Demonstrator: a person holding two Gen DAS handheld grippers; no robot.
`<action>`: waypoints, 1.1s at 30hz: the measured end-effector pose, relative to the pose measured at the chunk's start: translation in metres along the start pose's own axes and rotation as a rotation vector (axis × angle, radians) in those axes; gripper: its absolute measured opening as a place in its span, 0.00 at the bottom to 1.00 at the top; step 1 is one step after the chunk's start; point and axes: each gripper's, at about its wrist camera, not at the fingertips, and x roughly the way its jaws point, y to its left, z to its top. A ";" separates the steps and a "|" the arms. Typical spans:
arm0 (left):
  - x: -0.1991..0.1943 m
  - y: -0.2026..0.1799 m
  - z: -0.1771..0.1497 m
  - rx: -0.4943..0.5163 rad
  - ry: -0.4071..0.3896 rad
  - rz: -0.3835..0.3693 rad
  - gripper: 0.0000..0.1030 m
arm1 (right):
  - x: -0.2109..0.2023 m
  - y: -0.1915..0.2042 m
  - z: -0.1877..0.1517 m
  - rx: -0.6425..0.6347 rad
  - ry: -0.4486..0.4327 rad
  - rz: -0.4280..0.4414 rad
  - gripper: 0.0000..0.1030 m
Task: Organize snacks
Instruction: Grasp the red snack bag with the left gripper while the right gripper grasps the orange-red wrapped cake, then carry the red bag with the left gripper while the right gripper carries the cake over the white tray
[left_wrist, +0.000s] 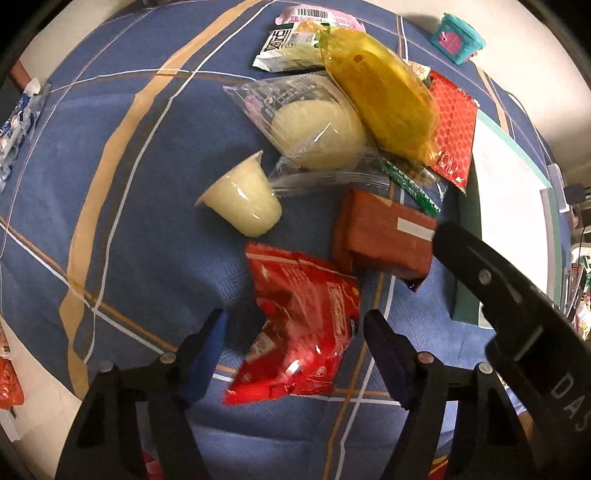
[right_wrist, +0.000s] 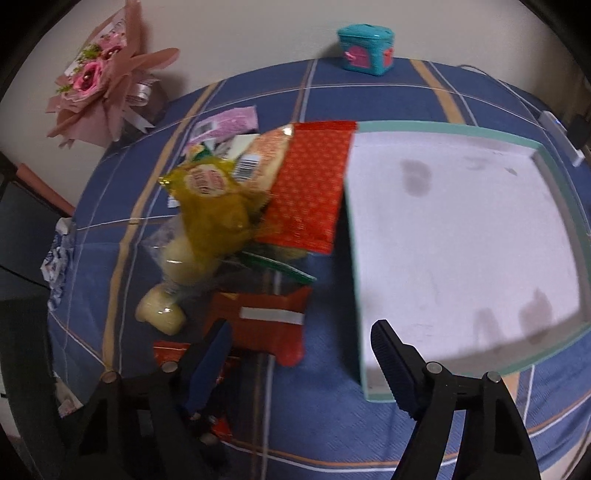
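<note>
Wall: plain off-white (right_wrist: 258, 33), evenly lit and bare behind the surface.
Surface cover: blue cloth (left_wrist: 155, 229) with tan and white crossing stripes, lying smooth.
Far edge: a small teal box with pink patches (right_wrist: 365, 50) stands against the wall.
Left corner: a pink paper-wrapped bouquet of flowers (right_wrist: 103, 85) leans on the wall.
Right side: cluttered shelving (left_wrist: 578, 280), too blurred to read.
Light: dim, warm, indoor.

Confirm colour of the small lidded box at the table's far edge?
Teal small lidded box with pink door-like patches on its sides; clearest in the right wrist view.
</note>
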 end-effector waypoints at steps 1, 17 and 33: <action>0.001 -0.001 0.000 0.009 0.000 0.011 0.74 | 0.001 0.003 0.001 -0.005 -0.001 0.003 0.78; -0.001 0.045 0.008 -0.214 -0.041 0.017 0.52 | 0.027 0.039 0.005 -0.067 0.043 0.032 0.73; 0.019 0.079 0.027 -0.294 -0.026 0.035 0.52 | 0.064 0.052 0.011 -0.065 0.064 -0.035 0.73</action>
